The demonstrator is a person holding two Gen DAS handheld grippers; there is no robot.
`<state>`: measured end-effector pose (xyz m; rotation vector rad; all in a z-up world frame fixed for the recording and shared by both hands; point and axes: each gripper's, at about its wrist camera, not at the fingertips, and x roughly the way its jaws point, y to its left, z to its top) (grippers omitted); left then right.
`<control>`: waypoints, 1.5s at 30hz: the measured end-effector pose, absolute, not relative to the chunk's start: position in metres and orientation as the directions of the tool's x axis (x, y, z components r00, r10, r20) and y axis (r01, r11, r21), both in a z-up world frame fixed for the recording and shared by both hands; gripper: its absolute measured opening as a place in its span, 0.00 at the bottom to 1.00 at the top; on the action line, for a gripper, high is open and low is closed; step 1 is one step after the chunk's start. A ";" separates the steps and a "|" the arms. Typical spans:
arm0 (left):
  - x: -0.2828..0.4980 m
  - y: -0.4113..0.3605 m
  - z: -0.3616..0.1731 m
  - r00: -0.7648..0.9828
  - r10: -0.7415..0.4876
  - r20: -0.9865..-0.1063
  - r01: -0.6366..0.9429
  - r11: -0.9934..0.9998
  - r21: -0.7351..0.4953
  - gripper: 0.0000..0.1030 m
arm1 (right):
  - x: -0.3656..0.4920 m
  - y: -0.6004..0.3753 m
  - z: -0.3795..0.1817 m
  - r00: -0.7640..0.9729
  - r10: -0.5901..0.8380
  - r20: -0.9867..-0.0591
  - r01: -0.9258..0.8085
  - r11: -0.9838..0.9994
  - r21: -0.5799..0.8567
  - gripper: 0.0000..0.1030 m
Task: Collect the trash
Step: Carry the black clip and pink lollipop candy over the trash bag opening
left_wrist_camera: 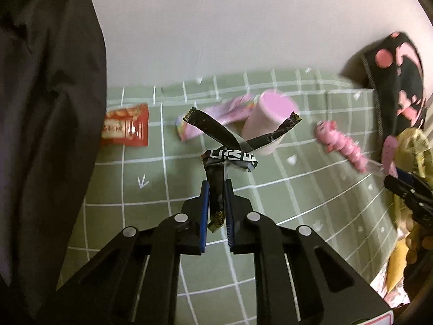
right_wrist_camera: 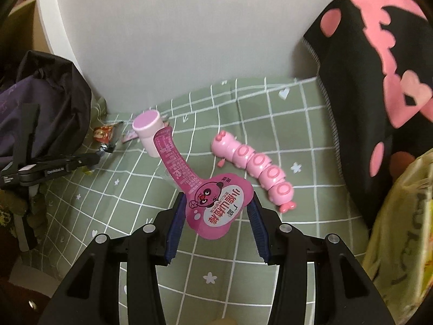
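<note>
**Both grippers loaded, bag not yet fed**

We've got trash in each hand. Left gripper (left_wrist_camera: 216, 203) is clenched on a black wrapper (left_wrist_camera: 230, 149), pinched by its tail so the knotted strips stick up free of the cloth (left_wrist_camera: 135, 216); prob. the easiest bit to grab on a thing tied up like that. White block print on the knot, too broken to read.

Right gripper (right_wrist_camera: 216, 211) has a pink wrapper (right_wrist_camera: 213, 205) between its pads, jaws only partly closed; the flat head sits across the gap, so we judge it held by the edges, w/ the long neck curving up and away. It's printed w/ a cartoon animal face and Chinese characters, approx. "小熊山楂棒"; fine print on the neck is unreadable.

Left on the cloth: red packet (left_wrist_camera: 125, 127) near the dark bag (left_wrist_camera: 48, 108), text too small to read; pink cup (right_wrist_camera: 147, 132) upright; pink toy (right_wrist_camera: 254, 165), prob. not trash.

The yellow-green bag (right_wrist_camera: 400, 230) at right, w/ lettering cut off, looks like the drop spot. Both pieces are off the cloth, near it.
</note>
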<state>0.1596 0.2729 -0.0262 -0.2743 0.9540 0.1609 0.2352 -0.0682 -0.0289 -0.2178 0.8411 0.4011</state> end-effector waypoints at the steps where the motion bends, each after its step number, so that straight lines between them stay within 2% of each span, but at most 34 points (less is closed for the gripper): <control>1: 0.158 0.270 -0.017 0.591 0.012 -0.806 -0.249 0.954 -0.168 0.10 | 0.233 -0.070 -0.023 0.610 0.257 -0.749 -0.426 0.904 -0.037 0.42; 10: 0.186 0.231 0.046 0.697 -0.066 -0.714 -0.112 0.974 -0.199 0.10 | 0.230 -0.086 0.024 0.706 0.211 -0.677 -0.375 0.921 -0.104 0.42; 24: 0.256 0.107 0.099 0.728 -0.290 -0.622 0.243 0.957 -0.161 0.10 | 0.217 -0.159 0.096 0.850 0.020 -0.527 -0.137 0.974 -0.183 0.42; 37: 0.270 -0.015 0.106 0.601 -0.530 -0.598 0.544 0.820 -0.180 0.10 | 0.169 -0.248 0.134 0.860 -0.242 -0.449 0.174 0.967 -0.188 0.42; 41: 0.273 -0.058 0.094 0.493 -0.612 -0.619 0.634 0.739 -0.226 0.10 | 0.154 -0.273 0.140 0.845 -0.302 -0.442 0.251 0.953 -0.171 0.42; 45: 0.282 -0.091 0.071 0.408 -0.626 -0.664 0.654 0.708 -0.266 0.10 | 0.141 -0.293 0.142 0.829 -0.340 -0.444 0.306 0.940 -0.150 0.42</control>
